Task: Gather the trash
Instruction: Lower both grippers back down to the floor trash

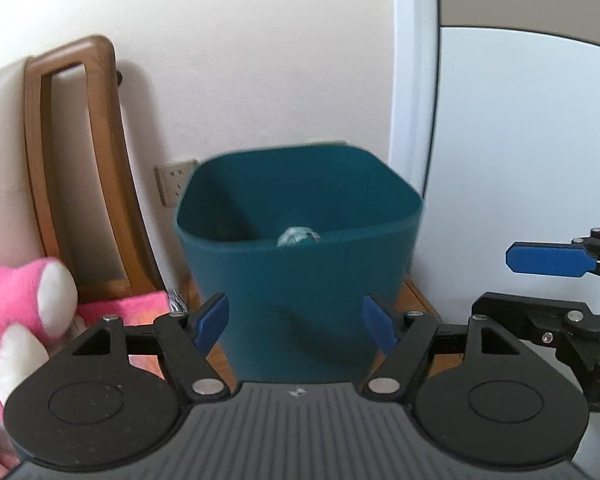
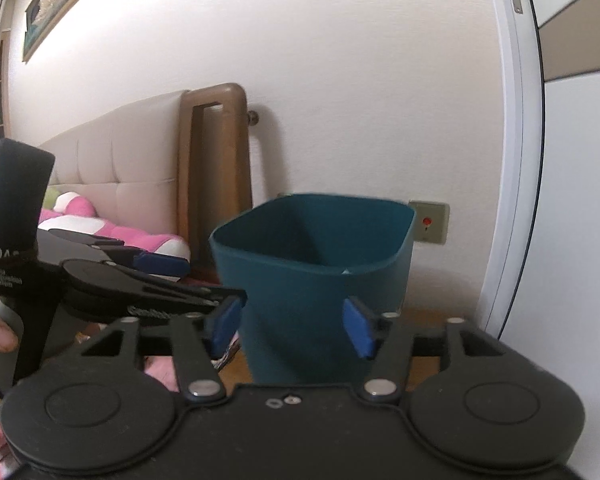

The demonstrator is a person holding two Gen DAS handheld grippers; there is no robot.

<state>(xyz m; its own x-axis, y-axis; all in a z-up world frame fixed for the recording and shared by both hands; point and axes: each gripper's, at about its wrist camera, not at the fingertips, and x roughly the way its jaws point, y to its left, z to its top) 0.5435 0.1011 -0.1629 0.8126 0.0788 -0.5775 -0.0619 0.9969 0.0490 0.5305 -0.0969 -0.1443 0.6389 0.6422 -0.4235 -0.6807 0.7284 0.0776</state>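
**Both grippers empty in front of the bin; one piece of trash lies inside it**

Bedroom corner: pale wall, white door frame [image 1: 412, 80] to the right, padded headboard [image 2: 131, 152] and its wooden end post [image 1: 71, 160] to the left; a teal waste bin [image 1: 300, 264] stands on a low wooden surface [image 1: 416, 300] against the wall, with a socket [image 1: 173, 184] just behind its left side

Left gripper [image 1: 295, 326]: jaws spread, blue pads standing either side of the bin's front wall as seen from the left wrist, nothing between them; the bin lies straight ahead and slightly below, mouth open upward; a crumpled pale piece of trash [image 1: 298, 236] shows just above the near rim, inside the bin, towards its right half

Right gripper [image 2: 291, 324]: jaws likewise spread and empty; the bin sits dead ahead, apart from the pads; the left gripper [image 2: 159, 280] crosses the left of this view, close alongside, so the two tools are near each other

Judgement: neither gripper is clearly nearer; the bin is roughly square, with no long axis to speak of

Edges and room: open air above the bin mouth; the door frame closes off the right; a pink plush toy [image 1: 23, 320] and pink bedding [image 1: 127, 306] crowd the left; any sideways move by either hand risks contact with the other gripper
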